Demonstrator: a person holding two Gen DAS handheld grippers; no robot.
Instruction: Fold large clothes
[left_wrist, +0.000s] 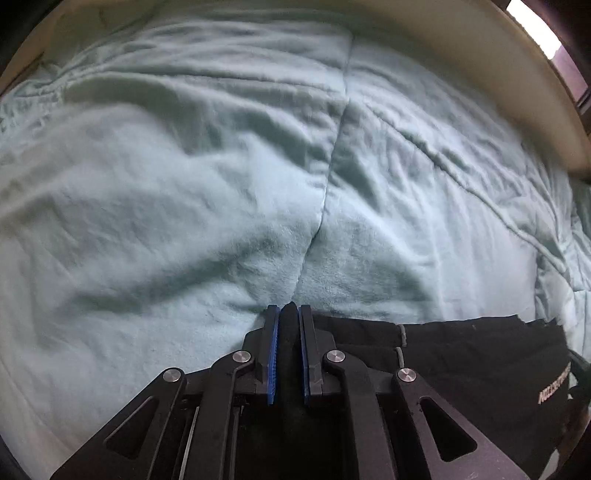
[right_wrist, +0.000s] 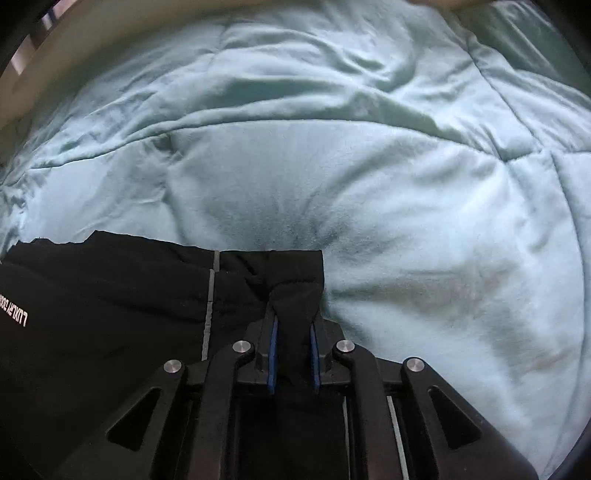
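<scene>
A black garment (left_wrist: 480, 365) with small white lettering and a thin grey stripe hangs between my two grippers over a pale green quilt. My left gripper (left_wrist: 289, 314) is shut on its left edge; black cloth fills the gap between the blue pads. In the right wrist view the garment (right_wrist: 110, 295) spreads to the left. My right gripper (right_wrist: 293, 325) is shut on its right corner, with a fold of cloth pinched between the pads and bunched above the tips.
The quilt (left_wrist: 184, 184) covers the bed and lies wrinkled with stitched seams (right_wrist: 369, 166). A cream headboard or bed edge (left_wrist: 461, 55) curves along the far side. A bright window (left_wrist: 532, 26) shows at the upper right.
</scene>
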